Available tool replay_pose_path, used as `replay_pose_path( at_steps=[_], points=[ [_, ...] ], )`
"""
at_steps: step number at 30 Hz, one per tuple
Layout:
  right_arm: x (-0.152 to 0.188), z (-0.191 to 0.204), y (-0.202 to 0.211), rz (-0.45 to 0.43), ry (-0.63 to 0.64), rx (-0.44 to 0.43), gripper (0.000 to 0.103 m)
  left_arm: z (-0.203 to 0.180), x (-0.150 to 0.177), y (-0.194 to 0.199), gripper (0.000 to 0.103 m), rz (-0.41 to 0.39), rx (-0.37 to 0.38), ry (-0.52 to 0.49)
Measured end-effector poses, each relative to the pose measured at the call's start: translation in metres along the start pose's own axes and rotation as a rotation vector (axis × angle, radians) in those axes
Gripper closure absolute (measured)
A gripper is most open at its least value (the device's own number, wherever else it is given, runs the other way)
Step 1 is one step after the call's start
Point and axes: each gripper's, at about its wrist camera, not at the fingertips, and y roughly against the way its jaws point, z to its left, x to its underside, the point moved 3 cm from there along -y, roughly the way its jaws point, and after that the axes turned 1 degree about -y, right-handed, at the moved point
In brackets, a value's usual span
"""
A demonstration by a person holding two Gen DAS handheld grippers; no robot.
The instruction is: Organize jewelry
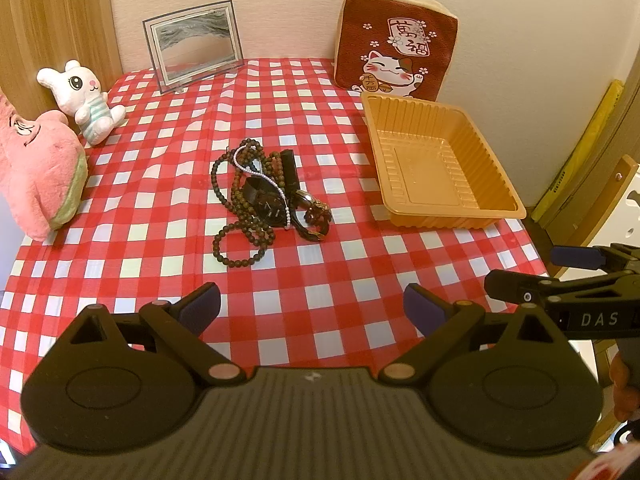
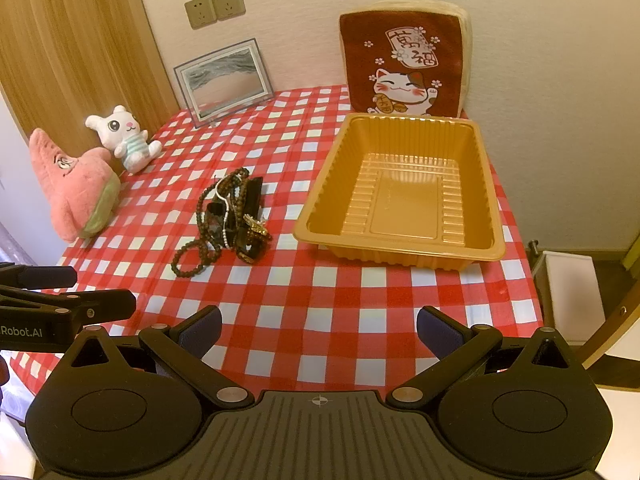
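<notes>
A tangled pile of jewelry (image 1: 264, 200) lies mid-table on the red-and-white checked cloth: dark bead necklaces, a white pearl strand, a black watch and gold pieces. It also shows in the right wrist view (image 2: 230, 220). An empty orange plastic tray (image 1: 436, 162) stands to its right, seen too in the right wrist view (image 2: 404, 192). My left gripper (image 1: 312, 308) is open and empty, hovering near the table's front edge short of the pile. My right gripper (image 2: 318, 330) is open and empty, in front of the tray. Each gripper shows at the edge of the other's view.
A pink plush (image 1: 36, 176) and a white bunny plush (image 1: 84, 96) sit at the left. A framed picture (image 1: 194, 44) and a red lucky-cat cushion (image 1: 396, 48) lean on the back wall. The table's right edge (image 2: 532, 280) drops to the floor.
</notes>
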Motion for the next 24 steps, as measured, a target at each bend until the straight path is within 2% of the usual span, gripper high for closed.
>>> replay_pose_path(
  at_steps=[11,13,18,22,24],
  points=[
    [-0.001,-0.013,-0.002,-0.002,-0.001,-0.006,0.0,0.0,0.0,0.0,0.005,0.002,-0.001,0.002],
    [-0.003,-0.005,-0.001,-0.01,-0.005,-0.013,0.0,0.0,0.0,0.0,0.005,0.001,-0.001,0.005],
    [-0.021,-0.007,0.018,-0.099,-0.026,-0.047,0.0,0.01,0.0,0.003,0.005,-0.005,-0.008,0.013],
    [-0.019,-0.024,0.024,-0.219,-0.03,-0.046,0.0,0.002,-0.002,-0.001,0.007,-0.011,-0.025,-0.004],
    [-0.013,-0.035,0.031,-0.311,-0.026,-0.05,0.0,0.001,-0.005,-0.007,0.008,-0.013,-0.031,-0.001]
  ],
)
